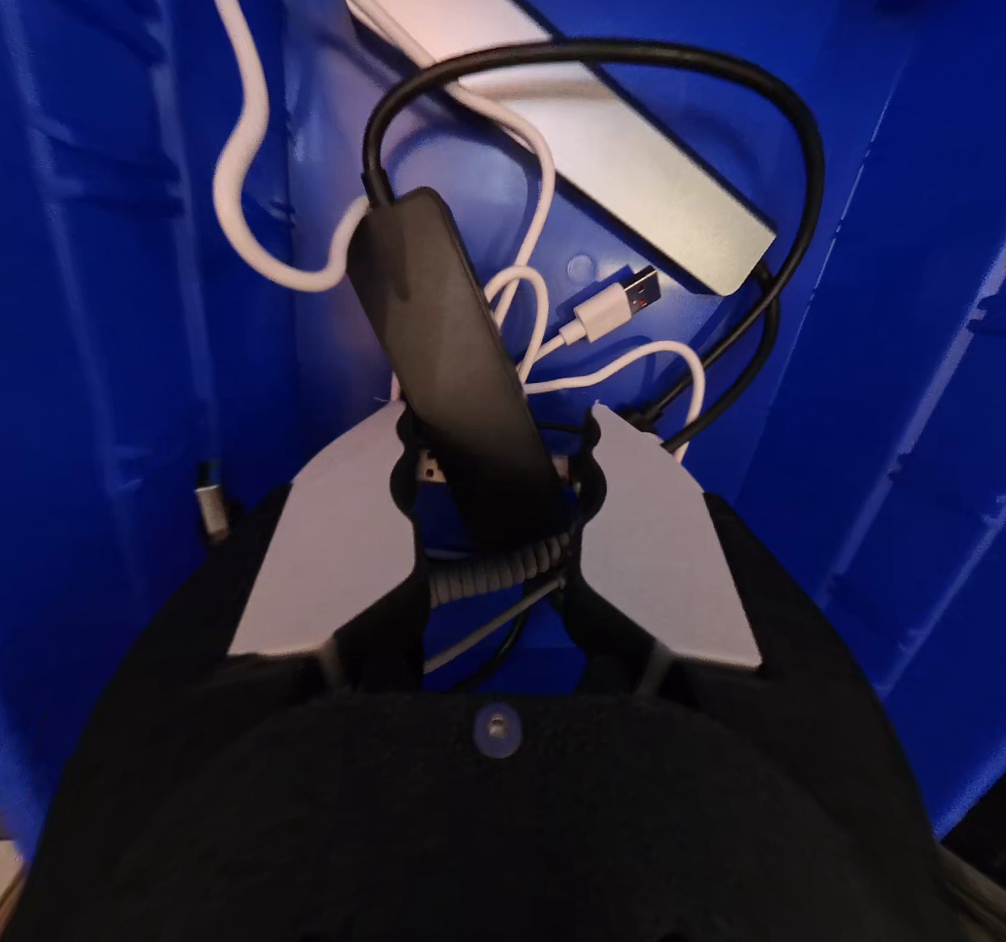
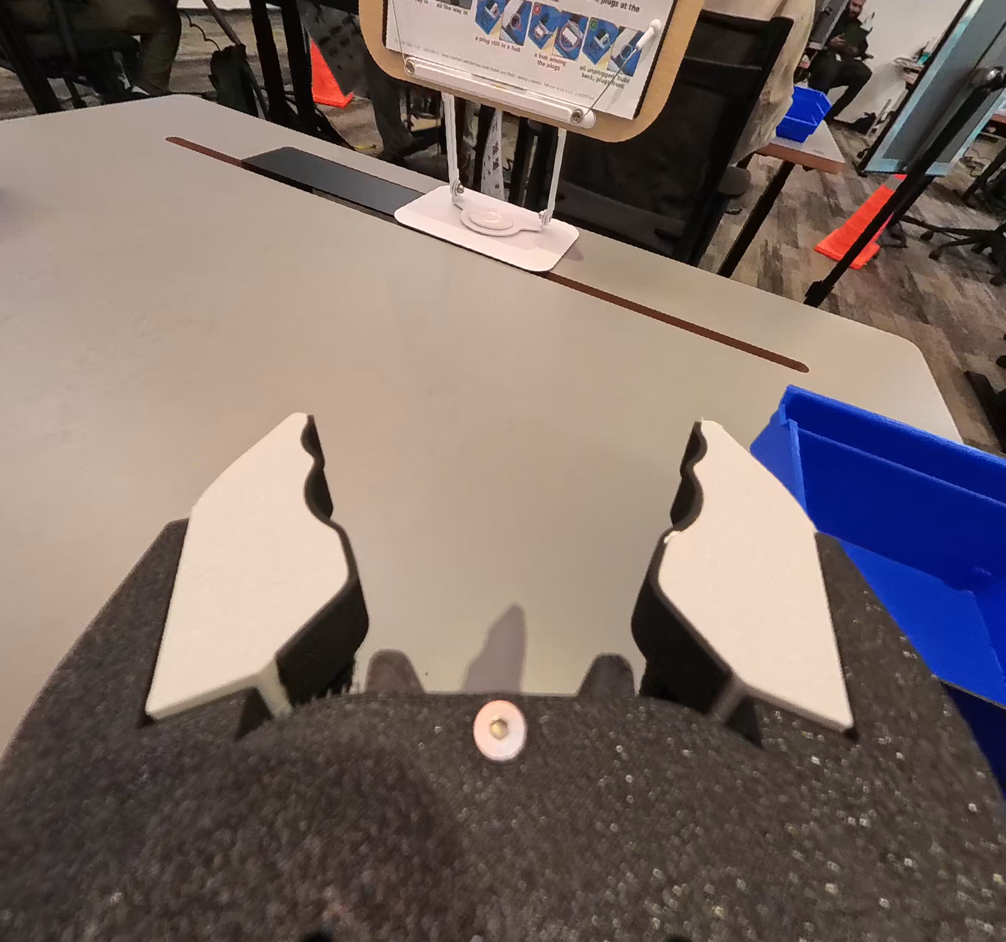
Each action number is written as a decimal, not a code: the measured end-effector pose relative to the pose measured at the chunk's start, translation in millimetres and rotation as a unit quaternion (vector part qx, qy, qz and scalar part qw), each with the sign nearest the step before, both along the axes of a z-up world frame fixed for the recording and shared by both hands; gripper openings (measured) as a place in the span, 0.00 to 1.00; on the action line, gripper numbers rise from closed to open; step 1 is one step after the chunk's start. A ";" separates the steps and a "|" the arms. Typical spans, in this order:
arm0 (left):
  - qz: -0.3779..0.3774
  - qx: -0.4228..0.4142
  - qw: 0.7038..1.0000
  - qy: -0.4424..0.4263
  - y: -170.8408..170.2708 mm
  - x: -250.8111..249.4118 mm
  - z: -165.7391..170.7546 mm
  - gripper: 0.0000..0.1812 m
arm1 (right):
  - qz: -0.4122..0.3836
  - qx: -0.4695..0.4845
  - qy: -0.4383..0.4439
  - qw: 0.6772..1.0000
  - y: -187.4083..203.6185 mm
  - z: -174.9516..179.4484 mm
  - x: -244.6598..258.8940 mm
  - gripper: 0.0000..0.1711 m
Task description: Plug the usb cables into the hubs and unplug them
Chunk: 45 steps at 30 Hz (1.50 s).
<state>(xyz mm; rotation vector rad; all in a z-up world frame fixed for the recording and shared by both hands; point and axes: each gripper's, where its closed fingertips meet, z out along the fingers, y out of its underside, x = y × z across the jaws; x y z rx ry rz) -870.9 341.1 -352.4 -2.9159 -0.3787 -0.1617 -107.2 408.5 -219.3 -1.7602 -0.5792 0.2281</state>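
In the left wrist view my left gripper (image 1: pixel 492 415) is inside a blue bin (image 1: pixel 136 262) and is shut on a black USB hub (image 1: pixel 446 350), which sticks forward and up between the fingers. The hub's black cable (image 1: pixel 762 94) loops over to the right. A silver hub (image 1: pixel 626 154) lies on the bin floor behind. A white cable (image 1: pixel 239 164) winds around it, and its USB plug (image 1: pixel 620 303) lies loose on the floor. In the right wrist view my right gripper (image 2: pixel 503 426) is open and empty above a grey table (image 2: pixel 381 344).
A second blue bin (image 2: pixel 898 491) stands to the right of my right gripper. A sheet of instructions on a white stand (image 2: pixel 490 224) is at the table's far edge. A metal plug (image 1: pixel 209 502) lies at the left bin's wall. People sit at tables beyond. My hands' fingertips stand some 80 cm from each other. The left tips stand about 7 cm off the metal plug (image 1: pixel 209 502).
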 end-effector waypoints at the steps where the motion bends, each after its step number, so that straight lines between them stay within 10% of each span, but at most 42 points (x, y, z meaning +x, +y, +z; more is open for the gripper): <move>1: 0.002 -0.004 1.000 -0.014 -1.6 2.4 -4.4 0.28 | 0.000 0.001 0.002 1.000 -0.1 -0.3 1.3 0.72; 12: 0.004 0.091 0.991 -0.097 3.3 5.8 12.3 0.19 | -0.001 0.007 0.018 1.000 -6.3 -0.7 11.7 0.71; 36: -0.066 0.422 0.890 -0.161 32.5 23.3 244.7 0.19 | 0.010 0.017 0.007 1.000 -13.0 14.2 -7.8 0.70; 45: -0.109 0.428 0.885 -0.149 35.2 48.5 264.9 0.19 | 0.010 0.019 0.001 1.000 -15.7 17.8 -11.0 0.70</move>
